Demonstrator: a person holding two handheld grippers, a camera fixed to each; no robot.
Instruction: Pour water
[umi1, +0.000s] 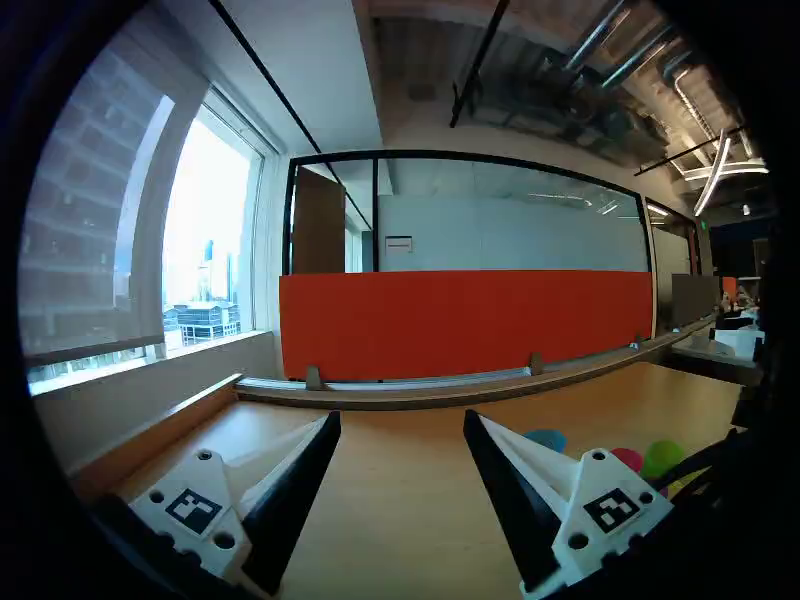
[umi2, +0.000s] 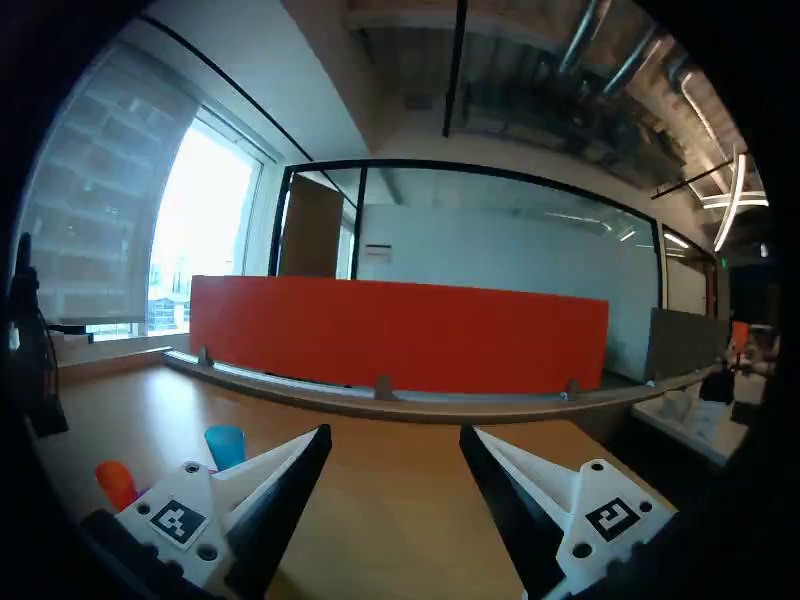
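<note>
In the left gripper view, a window (umi1: 205, 270) takes the left side, with city buildings beyond it. Below it the wooden counter (umi1: 400, 510) runs off to an orange screen (umi1: 465, 322) standing along its far edge. A glass wall (umi1: 500, 215) rises behind the screen. The left gripper (umi1: 401, 418) hangs low over the counter. Its fingers (umi1: 290, 480) are spread wide and pinch nothing, with bare wood in the gap. Just past the right-hand finger, three cups stand on the counter: a blue cup (umi1: 545, 438) nearest the gap, then a pink cup (umi1: 628, 458) and a green cup (umi1: 662, 456). Each is partly hidden by the finger, and I cannot tell whether they hold anything. Pipes (umi1: 610, 50) cross the ceiling at upper right.

In the right gripper view, a dark thing (umi2: 30, 350) stands upright at the far left edge, too cut off to identify. Beside it on the counter (umi2: 400, 500), an orange cup (umi2: 117, 483) and the blue cup (umi2: 225, 445) stand near each other but apart, both just behind the left-hand finger. The right gripper (umi2: 395, 430) has its fingers (umi2: 270, 500) spread wide too, pinching nothing, with bare counter between them. The screen (umi2: 400, 345) crosses the middle, with the window (umi2: 195, 230) to its upper left and the glass wall (umi2: 500, 240) above it. At far right sits a desk (umi2: 690, 415) with pale things on it, too small to tell.
</note>
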